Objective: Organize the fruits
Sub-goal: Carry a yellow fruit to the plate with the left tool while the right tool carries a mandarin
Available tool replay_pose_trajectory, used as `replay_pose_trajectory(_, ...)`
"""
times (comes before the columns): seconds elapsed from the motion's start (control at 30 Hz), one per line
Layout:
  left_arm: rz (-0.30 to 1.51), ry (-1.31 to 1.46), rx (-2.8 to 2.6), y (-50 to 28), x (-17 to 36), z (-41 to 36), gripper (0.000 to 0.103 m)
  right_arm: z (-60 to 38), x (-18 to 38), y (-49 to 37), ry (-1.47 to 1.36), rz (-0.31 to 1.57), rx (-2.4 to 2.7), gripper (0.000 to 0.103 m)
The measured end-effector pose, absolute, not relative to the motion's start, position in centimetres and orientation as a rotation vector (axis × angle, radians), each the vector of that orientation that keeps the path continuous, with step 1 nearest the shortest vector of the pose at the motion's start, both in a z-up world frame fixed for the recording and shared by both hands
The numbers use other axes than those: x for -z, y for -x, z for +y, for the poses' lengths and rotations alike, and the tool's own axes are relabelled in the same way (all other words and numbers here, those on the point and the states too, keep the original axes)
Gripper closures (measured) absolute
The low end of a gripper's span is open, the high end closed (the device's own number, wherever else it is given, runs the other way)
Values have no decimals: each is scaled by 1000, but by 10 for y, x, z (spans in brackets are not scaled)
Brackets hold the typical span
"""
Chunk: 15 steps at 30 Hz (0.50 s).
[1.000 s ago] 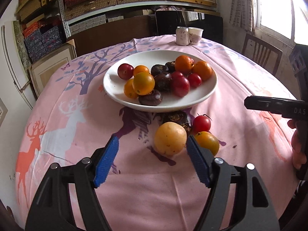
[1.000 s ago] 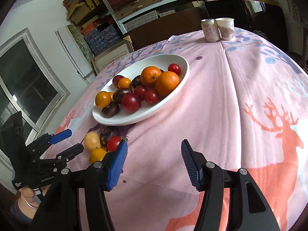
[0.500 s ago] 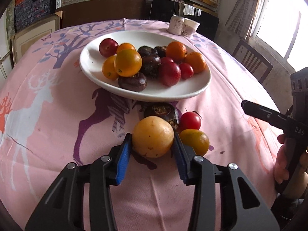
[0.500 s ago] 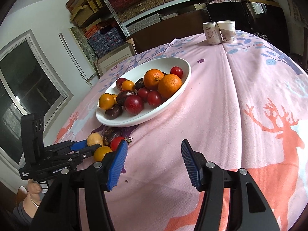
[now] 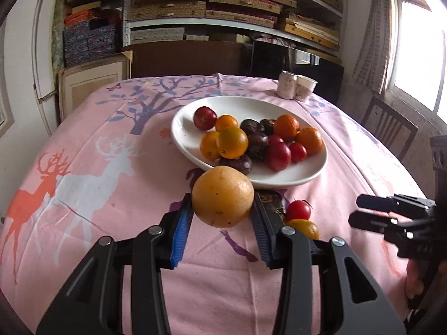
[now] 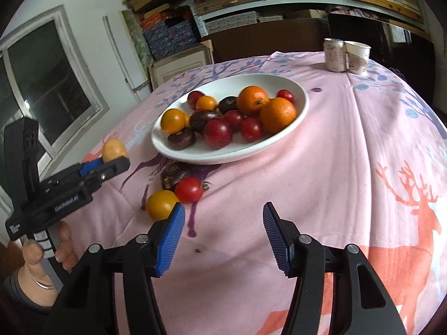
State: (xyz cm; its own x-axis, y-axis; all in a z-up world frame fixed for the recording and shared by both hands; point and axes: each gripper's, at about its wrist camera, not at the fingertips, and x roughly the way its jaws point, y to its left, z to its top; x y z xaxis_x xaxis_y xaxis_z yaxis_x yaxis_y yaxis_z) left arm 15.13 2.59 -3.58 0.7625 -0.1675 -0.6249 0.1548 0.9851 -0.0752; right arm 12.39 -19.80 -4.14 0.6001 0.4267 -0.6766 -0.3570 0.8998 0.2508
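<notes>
White lettering runs along the side of the left gripper (image 6: 113, 164) in the right wrist view — too blurred to read — and the can's (image 6: 334, 55) print is likewise illegible.

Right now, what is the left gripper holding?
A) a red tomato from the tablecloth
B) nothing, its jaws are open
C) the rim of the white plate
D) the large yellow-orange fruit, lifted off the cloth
D: the left gripper has its blue pads closed on the large yellow-orange fruit, raised above the tablecloth, while the red tomato lies on the cloth.
</notes>
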Motion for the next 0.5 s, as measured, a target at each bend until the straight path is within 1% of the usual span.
replay_pose_trajectory(0.23, 734, 38, 153, -161, 40, 34, 63, -127, 48, -125, 72, 881, -507, 44)
replay_pose_trajectory(0.3, 738, 44, 156, -162, 40, 35, 63, -114, 51, -128, 107, 898, -501, 53)
replay_pose_trajectory(0.37, 742, 44, 161, -163, 41, 35, 63, -106, 53, -132, 124, 908, -496, 66)
replay_pose_trajectory(0.5, 756, 54, 166, -164, 43, 36, 62, -115, 54, -136, 52, 913, -480, 66)
